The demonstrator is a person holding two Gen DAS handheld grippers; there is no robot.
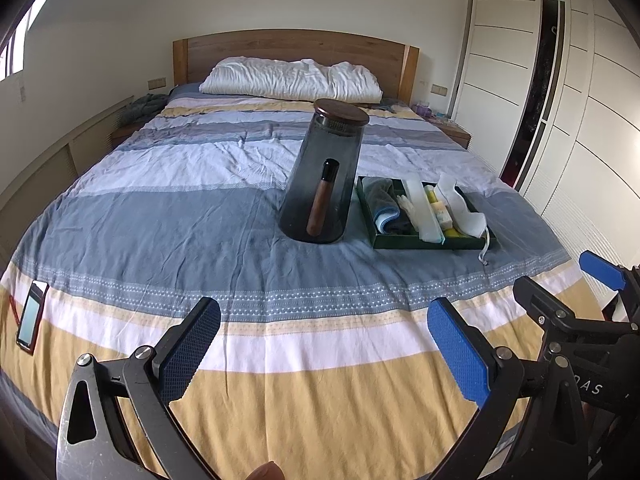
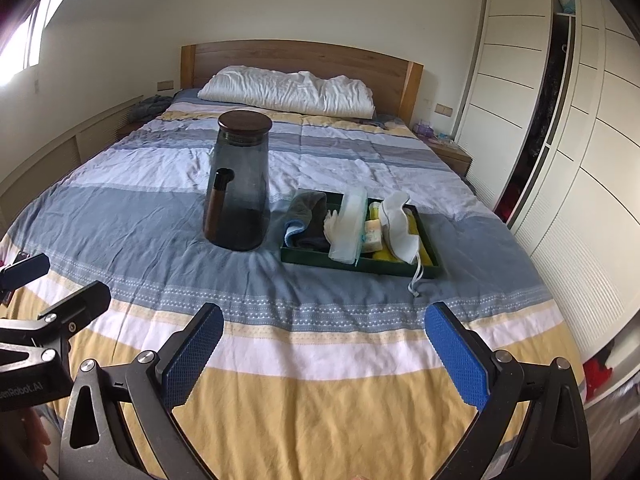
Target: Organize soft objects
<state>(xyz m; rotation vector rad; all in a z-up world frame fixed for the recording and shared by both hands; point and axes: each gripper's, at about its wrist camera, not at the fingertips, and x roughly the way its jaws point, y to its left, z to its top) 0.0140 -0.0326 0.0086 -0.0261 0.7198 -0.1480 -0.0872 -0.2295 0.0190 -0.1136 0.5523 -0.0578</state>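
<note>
Two claws hang wide open and empty over the foot of a striped bed [image 1: 200,208]: the left claw [image 1: 324,348] fills the bottom of its own view, the right claw [image 2: 324,350] the bottom of its view, each showing two blue-padded fingers spread far apart. The right claw also shows at the lower right edge of the left view, the left claw at the lower left edge of the right view.

One dark green tray [image 1: 434,243] sits right of centre in the left wrist view, on the blue band of the quilt, its long axis running from the lower right of the frame up toward the headboard. Packed in it are one grey towel [image 1: 382,196] with a blue edge in the left compartment, one long clear case [image 1: 422,210] laid lengthwise down the middle, yellow items [image 1: 434,200] whose number cannot be told, and one white eye mask [image 1: 460,204] draped over the right side, its cord [image 1: 485,250] trailing over the tray's near rim onto the quilt.

One smoked-glass pitcher [image 1: 324,176] with a wooden lid and handle stands upright just left of the tray. One white pillow [image 1: 292,78] lies along the wooden headboard [image 1: 296,46], and one phone [image 1: 32,316] lies at the left edge.
</note>
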